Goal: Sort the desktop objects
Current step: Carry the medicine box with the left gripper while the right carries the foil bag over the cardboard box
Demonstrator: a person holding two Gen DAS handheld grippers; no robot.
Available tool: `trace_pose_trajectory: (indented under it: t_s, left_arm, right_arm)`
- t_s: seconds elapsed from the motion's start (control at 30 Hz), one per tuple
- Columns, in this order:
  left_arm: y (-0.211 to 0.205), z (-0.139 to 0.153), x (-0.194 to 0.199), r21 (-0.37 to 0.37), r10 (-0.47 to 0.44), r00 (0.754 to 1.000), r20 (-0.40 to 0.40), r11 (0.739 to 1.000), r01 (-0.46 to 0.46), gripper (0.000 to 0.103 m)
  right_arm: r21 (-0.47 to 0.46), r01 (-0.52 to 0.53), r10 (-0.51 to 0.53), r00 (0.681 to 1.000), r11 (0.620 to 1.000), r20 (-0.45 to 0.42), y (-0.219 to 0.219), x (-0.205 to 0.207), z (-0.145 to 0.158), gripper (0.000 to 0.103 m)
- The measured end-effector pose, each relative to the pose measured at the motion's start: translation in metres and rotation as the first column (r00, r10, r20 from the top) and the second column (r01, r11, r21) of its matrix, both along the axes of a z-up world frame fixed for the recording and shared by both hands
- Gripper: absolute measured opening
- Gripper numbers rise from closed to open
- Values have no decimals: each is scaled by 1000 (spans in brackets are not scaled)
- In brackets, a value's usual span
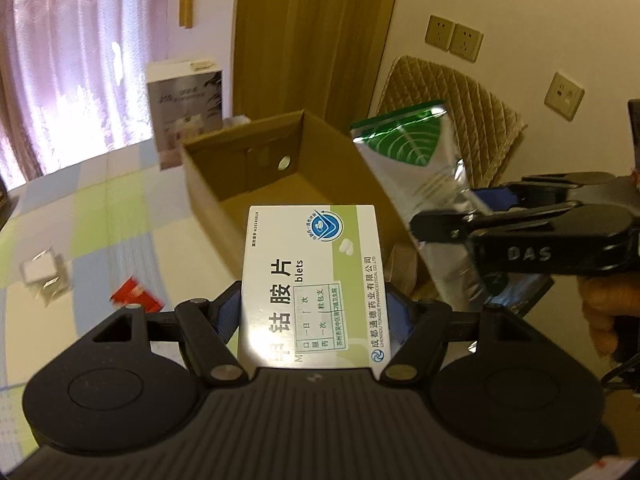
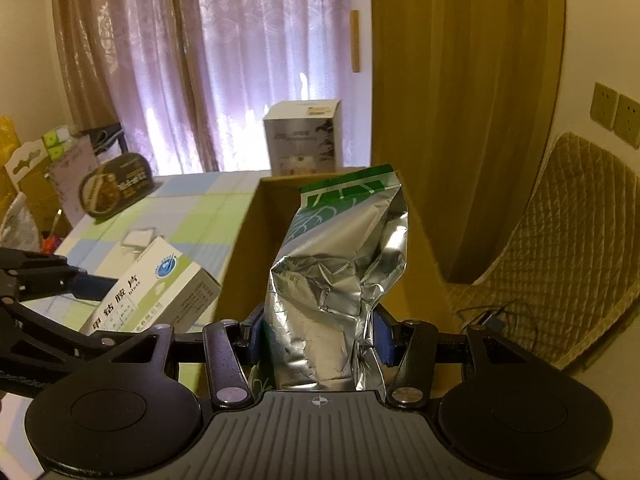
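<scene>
Left gripper [image 1: 316,312] clamps medicine box [image 1: 312,284]; right gripper [image 2: 318,336] clamps foil pouch [image 2: 340,280].

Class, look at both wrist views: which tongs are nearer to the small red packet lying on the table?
Left. The left tongs, gripping the medicine box, sit just beside the red packet; the right tongs, holding the foil bag, are farther off.

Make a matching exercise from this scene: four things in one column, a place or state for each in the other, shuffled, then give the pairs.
Things:
1. medicine box
2. foil pouch
3. cardboard box
4. red packet

Places or states:
A. lying on the checked tablecloth
B. held in the right hand-held gripper
C. open on top, standing on the table
D. held in the left hand-held gripper

Pairs: 1-D, 2-B, 3-C, 4-A
</scene>
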State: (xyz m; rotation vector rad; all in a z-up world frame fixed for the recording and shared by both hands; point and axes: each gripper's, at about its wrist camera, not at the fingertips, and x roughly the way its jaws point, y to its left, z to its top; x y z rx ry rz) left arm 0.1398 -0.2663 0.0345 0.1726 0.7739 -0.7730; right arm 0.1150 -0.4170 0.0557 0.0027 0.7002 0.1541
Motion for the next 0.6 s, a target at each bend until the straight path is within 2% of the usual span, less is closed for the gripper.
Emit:
trace_pose_trajectory:
  t_s: [0.3, 0.6]
  left_arm:
    - [-36, -9, 41, -34, 17, 999, -27, 999, -18, 67]
    - [-52, -31, 65, -54, 35, 996, -82, 998, -39, 67]
  right_arm:
    - [-39, 10, -11, 1000, 999, -26, -29, 50, -11, 49]
    - [-18, 19, -20, 998, 1000, -65, -49, 77, -31, 49]
